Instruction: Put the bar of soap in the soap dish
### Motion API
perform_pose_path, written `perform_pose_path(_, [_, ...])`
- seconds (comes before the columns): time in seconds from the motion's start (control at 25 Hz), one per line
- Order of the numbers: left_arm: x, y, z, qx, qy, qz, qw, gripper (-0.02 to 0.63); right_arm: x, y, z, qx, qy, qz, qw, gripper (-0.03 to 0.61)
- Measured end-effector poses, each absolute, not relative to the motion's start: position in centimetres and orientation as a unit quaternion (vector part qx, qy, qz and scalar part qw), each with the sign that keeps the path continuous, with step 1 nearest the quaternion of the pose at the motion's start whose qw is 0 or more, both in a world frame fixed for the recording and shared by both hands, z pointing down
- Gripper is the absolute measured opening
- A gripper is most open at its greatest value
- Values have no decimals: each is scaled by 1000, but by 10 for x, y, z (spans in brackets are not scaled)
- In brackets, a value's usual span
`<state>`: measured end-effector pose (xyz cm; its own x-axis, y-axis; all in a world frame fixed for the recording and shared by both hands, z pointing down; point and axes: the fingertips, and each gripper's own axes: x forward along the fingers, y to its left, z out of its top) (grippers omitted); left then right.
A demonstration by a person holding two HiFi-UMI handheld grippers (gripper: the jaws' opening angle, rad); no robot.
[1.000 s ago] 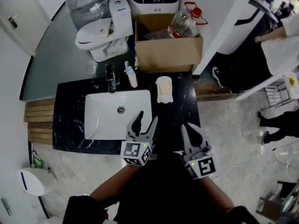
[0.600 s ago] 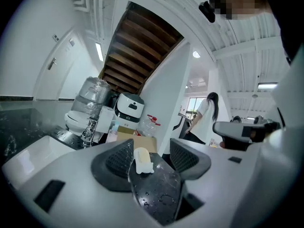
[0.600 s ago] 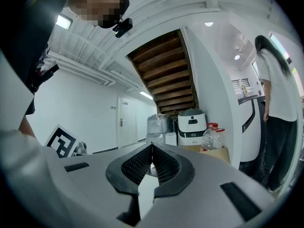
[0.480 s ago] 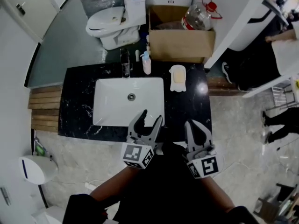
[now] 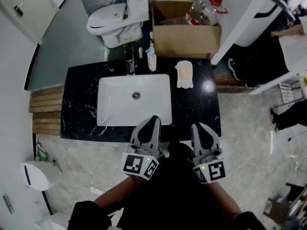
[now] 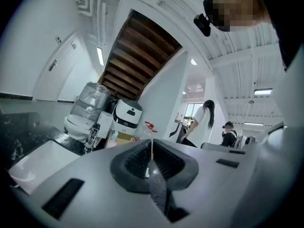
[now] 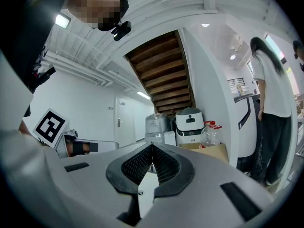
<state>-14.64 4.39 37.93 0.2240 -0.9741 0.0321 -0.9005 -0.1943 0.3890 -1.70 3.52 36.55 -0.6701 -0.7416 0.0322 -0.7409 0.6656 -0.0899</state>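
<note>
Seen from above, a black marble counter (image 5: 81, 104) held a white rectangular sink (image 5: 115, 104), with a faucet (image 5: 130, 63) and a small pump bottle (image 5: 152, 60) at its back edge. To the right of the sink, near the back of the counter, sat a white soap dish (image 5: 184, 85). A pale yellow bar of soap (image 5: 184, 72) appeared to lie inside it already, though it was too small in this view to tell whether it sat flat.

The person stood at the counter's front edge with both tools held level. The left gripper (image 5: 154, 119) hovered over the near rim of the sink. Its jaws had just been closing and now met with nothing between them. The right gripper (image 5: 197, 126) hung over the counter's front edge, well short of the dish, its jaws also pressed together and empty.

Behind the counter stood a toilet (image 5: 112, 20) and a cardboard box (image 5: 187, 40) with a large water bottle (image 5: 200, 13) resting on it.

The risks from here were likely these. If either tool reached the dish with its jaws together, it could shove the light dish toward the back edge or knock the soap out. A hard squeeze on a slick bar could also shoot it across the counter or into the sink.
</note>
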Motion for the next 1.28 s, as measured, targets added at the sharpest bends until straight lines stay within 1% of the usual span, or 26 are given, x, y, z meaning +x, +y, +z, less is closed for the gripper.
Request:
perform_pose_path(0.04, [-145,45,378,769,-608,-111,162,0,-19,36,365,-407,912,-49,6,8])
perform_pose_path(0.24, [-147,51,374,775,-607,-103,143,0,-28,36,365,-409,911,-58,15,9])
perform_pose_path(0.56, [-161,53,361,761,-630,-105,117,0,-35,32,342,-405,913,-35,26,9])
perform_pose_path(0.76, [-174,51,348,751,-631,-129,145,1,-41,30,327,-400,915,-53,32,9])
perform_pose_path(0.84, [-177,51,336,751,-631,-139,138,1,-40,29,315,-398,915,-48,38,9])
perform_pose_path(1.04, [-177,48,317,756,-630,-145,102,0,-49,31,310,-385,922,-26,26,8])
perform_pose_path(1.28, [-185,50,321,750,-635,-151,107,1,-65,35,314,-373,928,-20,20,8])
